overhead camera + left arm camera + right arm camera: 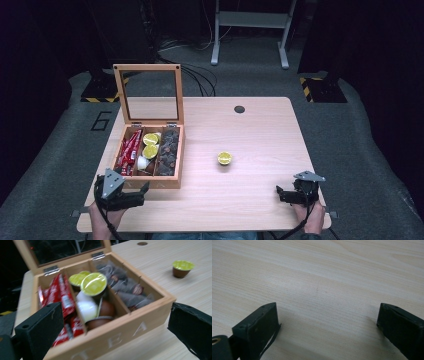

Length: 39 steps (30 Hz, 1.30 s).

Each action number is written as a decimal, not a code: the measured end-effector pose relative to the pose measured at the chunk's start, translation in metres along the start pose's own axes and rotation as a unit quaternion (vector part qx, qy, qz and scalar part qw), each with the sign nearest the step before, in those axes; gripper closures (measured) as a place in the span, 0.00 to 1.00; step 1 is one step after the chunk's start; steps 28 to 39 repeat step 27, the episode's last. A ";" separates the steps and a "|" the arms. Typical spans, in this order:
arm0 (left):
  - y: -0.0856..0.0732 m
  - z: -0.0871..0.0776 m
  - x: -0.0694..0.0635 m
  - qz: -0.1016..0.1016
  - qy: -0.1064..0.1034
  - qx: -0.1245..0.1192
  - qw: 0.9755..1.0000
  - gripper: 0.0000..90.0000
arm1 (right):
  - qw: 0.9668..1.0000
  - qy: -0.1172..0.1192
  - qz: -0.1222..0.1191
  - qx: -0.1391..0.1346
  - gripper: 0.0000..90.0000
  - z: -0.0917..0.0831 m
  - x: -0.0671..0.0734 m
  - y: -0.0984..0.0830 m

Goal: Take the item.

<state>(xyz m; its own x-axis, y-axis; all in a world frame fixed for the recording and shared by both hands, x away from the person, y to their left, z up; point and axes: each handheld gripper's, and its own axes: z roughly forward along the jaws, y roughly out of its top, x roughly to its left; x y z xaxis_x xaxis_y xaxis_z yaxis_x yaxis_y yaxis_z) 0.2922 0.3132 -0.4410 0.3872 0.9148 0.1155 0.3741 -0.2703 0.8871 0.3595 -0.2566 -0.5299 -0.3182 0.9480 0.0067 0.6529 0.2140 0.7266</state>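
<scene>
Between the left gripper's [112, 322] wide-open jaws sits the near wall of the tea box [170, 182], nothing gripped. Its long axis runs 12 to 6, lid [149, 94] upright at 12. Red sachets [60, 293] fill one compartment, green-topped pods [94, 284] the middle, dark packets [125, 290] the third. At 3 o'clock of the box, one capsule [224, 158] stands apart, foil up. The right gripper [290, 195], jaws open and empty, hovers over bare table [317, 277] at 5.

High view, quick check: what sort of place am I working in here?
Probably a lab or recording space, not a home. A lone wooden table stands on grey floor against dark surroundings, with hazard-striped stand bases, loose cables and a metal frame behind it. On the table: an open tea box.
</scene>
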 end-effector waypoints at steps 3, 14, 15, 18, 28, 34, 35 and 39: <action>-0.015 -0.008 0.009 -0.012 0.014 -0.002 1.000 0.00 | 1.000 0.002 -0.001 0.001 0.03 0.000 0.000 0.000; -0.083 -0.016 0.033 -0.077 0.045 0.024 0.996 0.00 | 1.000 0.000 0.000 0.000 0.03 0.000 0.000 0.000; -0.088 -0.015 0.035 -0.079 0.045 0.026 0.995 0.00 | 1.000 0.001 0.000 0.000 0.03 0.000 0.000 0.000; -0.099 -0.010 0.041 -0.088 0.048 0.035 0.994 0.00 | 1.000 0.000 0.000 0.000 0.03 0.000 0.000 0.000; -0.118 0.004 0.051 -0.104 0.042 0.055 0.992 0.00 | 1.000 0.002 -0.005 0.003 0.02 0.001 -0.001 0.001; -0.118 0.004 0.051 -0.104 0.042 0.055 0.992 0.00 | 1.000 0.002 -0.005 0.003 0.02 0.001 -0.001 0.001; -0.118 0.004 0.051 -0.104 0.042 0.055 0.992 0.00 | 1.000 0.002 -0.005 0.003 0.02 0.001 -0.001 0.001; -0.118 0.004 0.051 -0.104 0.042 0.055 0.992 0.00 | 1.000 0.002 -0.005 0.003 0.02 0.001 -0.001 0.001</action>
